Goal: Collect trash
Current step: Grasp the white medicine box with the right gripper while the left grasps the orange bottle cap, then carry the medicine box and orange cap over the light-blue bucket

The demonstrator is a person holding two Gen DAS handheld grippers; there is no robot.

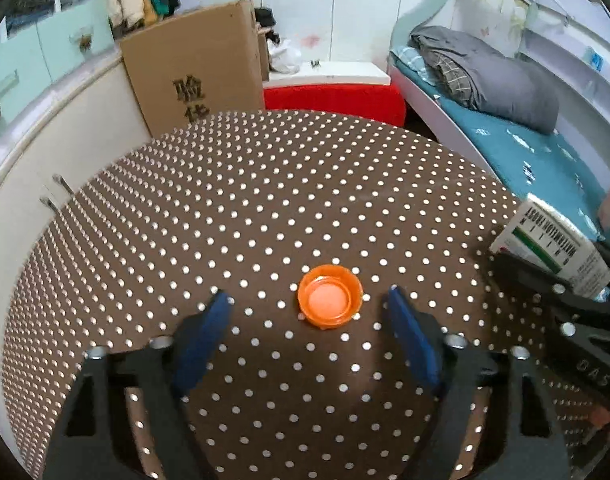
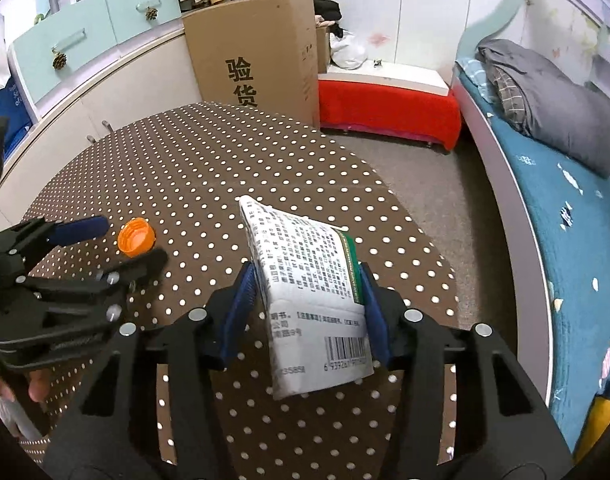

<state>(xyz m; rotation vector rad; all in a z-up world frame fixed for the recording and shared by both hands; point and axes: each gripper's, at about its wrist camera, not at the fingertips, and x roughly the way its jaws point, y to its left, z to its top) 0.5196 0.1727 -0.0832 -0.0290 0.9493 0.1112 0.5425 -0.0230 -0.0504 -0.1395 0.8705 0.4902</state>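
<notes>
An orange bottle cap [image 1: 330,300] lies open side up on the brown dotted tablecloth [image 1: 265,184]. My left gripper [image 1: 310,300] is open, its blue fingers on either side of the cap without touching it. The cap [image 2: 136,237] and the left gripper [image 2: 121,240] also show in the right wrist view. My right gripper [image 2: 305,276] is shut on a white and green medicine box [image 2: 309,280], held tilted above the table. The box [image 1: 553,248] shows at the right edge of the left wrist view.
A tall cardboard box [image 2: 261,56] stands behind the table. A red bench [image 2: 389,116] with a white top sits by the wall. A bed [image 2: 565,184] with a grey quilt runs along the right. White cabinets [image 1: 45,128] line the left.
</notes>
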